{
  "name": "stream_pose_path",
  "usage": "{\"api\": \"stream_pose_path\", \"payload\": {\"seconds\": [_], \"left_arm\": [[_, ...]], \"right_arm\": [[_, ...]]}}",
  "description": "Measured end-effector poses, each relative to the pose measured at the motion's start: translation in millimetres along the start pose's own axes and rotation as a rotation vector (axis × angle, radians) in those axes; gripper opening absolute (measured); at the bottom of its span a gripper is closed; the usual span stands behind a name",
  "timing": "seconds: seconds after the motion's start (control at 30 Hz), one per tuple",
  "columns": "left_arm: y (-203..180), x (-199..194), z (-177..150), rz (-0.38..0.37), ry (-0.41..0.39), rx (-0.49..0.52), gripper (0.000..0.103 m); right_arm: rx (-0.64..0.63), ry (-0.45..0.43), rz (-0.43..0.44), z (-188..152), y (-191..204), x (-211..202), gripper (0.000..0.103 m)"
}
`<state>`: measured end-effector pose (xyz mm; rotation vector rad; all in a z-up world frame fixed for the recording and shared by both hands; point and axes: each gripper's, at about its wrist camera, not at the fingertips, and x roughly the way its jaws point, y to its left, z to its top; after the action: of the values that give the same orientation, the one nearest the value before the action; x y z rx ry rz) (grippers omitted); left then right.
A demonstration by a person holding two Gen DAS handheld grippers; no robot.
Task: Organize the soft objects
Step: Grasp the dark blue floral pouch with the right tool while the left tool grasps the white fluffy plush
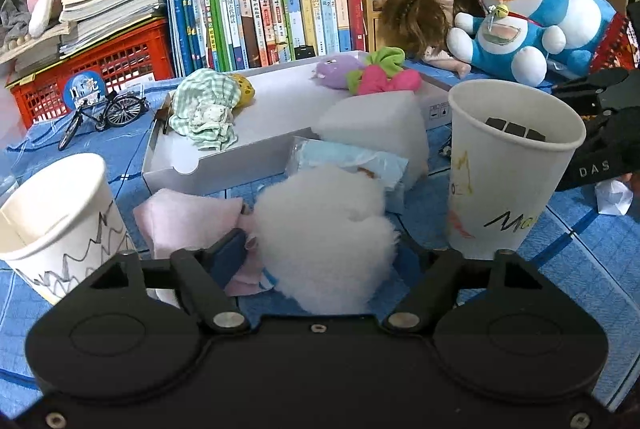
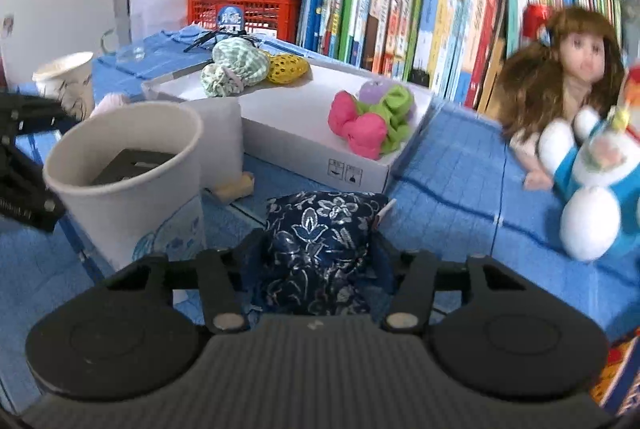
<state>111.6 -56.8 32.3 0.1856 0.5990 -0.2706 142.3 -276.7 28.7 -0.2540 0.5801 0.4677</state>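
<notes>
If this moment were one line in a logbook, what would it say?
left gripper: around white fluff | right gripper: around navy floral pouch | white box: holds small toys

A navy pouch [image 2: 316, 249] with pale floral print sits lower centre, white fluff [image 1: 324, 233] on a blue-checked cloth [image 1: 580, 249].

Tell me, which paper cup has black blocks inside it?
The tall white paper cup with the yellow drawing and black scribble holds the black blocks. The other white paper cup with grey zigzag lines shows none.
</notes>
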Motion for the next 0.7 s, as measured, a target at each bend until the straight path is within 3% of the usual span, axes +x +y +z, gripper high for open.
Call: {"api": "stream_pose_path", "payload": {"seconds": [0.13, 0.37, 0.7], "left_arm": [[-1.3, -0.2, -0.8, -0.011, -0.003, -0.003, 0.064], [-1.4, -3.9, -3.0, -0.009, -0.018, 0.006, 0.06], [7.9, -30.8, 10.5, 0.011, -0.087, -0.017, 0.06]], "right_arm": [[-0.013, 0.009, -0.006, -0.6, 5.9, -4.0, 0.057], [0.077, 0.011, 0.005, -2.7, -6.9, -5.9, 0.057], [0.183, 0.021, -0.114, 10.5, -22.3, -18.2, 0.057]]}}
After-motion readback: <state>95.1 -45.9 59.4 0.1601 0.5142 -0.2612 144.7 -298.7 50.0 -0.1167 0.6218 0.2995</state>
